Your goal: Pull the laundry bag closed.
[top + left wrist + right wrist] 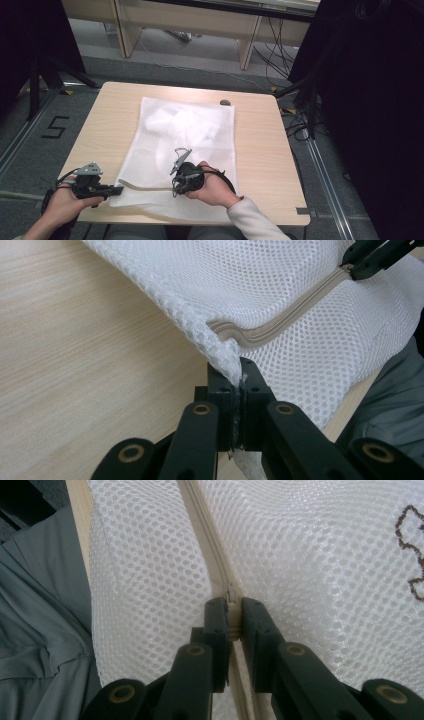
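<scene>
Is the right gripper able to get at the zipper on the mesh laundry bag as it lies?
Probably yes: the right gripper already sits on the zipper, nothing lying between them.

The left gripper [239, 385] has its jaws pinched on the corner of a white mesh bag [280, 295], just beside the beige zipper [280, 325], above the wooden worktop [75, 355].

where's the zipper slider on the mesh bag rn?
The zipper slider sits between the tips of the right claw, on the zipper along the mesh laundry bag's near edge; in the high view that claw is bottom centre.
</scene>
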Demonstrator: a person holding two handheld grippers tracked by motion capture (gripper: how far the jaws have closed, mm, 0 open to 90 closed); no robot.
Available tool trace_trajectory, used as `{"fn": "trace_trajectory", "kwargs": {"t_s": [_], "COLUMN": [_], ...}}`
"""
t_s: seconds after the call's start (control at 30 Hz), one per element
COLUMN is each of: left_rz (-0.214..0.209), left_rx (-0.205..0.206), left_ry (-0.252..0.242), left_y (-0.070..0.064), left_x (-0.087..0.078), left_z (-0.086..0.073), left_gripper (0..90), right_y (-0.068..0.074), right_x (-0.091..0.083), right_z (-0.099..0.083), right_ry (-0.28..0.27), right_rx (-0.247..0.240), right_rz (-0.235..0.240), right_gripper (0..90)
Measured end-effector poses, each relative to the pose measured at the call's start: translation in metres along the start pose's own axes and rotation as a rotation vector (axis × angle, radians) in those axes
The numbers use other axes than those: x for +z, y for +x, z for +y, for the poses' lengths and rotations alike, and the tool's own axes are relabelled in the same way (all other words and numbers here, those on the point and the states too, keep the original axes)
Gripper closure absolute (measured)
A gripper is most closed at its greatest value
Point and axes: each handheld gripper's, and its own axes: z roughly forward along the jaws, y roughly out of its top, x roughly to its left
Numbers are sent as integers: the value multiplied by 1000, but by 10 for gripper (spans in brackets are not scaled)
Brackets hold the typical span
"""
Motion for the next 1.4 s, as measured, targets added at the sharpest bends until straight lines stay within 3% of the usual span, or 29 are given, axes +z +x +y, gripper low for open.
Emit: {"fn": "trace_trajectory", "kwargs": {"t_s": [0.03, 0.07, 0.13, 0.2, 0.57, 0.6, 0.67, 0.9, 1.13, 1.2, 1.23, 1.4], "left_rz": [0, 1, 1, 1, 2, 0, 3, 0, -1, 7, 0, -2], "left_rx": [-1, -1, 3, 1, 4, 4, 2, 5, -1, -1, -3, -2], "left_ry": [-1, 1, 5, 3, 19, 21, 3, 24, 28, 1, 26, 28], "left_y": [0, 0, 0, 0, 0, 1, 0, 1, 0, 0, 0, 1], "left_x": [0, 0, 0, 0, -1, -1, 0, -1, -1, 1, 0, 0], "left_z": [0, 0, 0, 0, 0, 0, 0, 0, 0, 0, 0, 0], "left_gripper": [859, 859, 860, 860, 859, 859, 859, 859, 859, 859, 859, 859], "right_y": [0, -2, -2, -1, -5, -4, -4, -5, -7, -7, -7, -9], "right_x": [-1, -2, -3, -5, -7, -8, -8, -11, -13, -14, -14, -15], "right_z": [-1, -2, -3, -6, -10, -11, -12, -16, -20, -21, -22, -24], "right_ry": [5, 2, 14, 5, 10, 6, 3, 8, 9, 16, 6, 12], "right_rx": [14, -11, -2, 22, 4, 26, 24, 38, 40, 32, 40, 22], "right_rz": [-1, -15, -26, -8, -22, -8, -6, -10, -18, -30, -15, -22], "right_gripper": [824, 824, 825, 824, 824, 824, 824, 824, 825, 824, 824, 824]}}
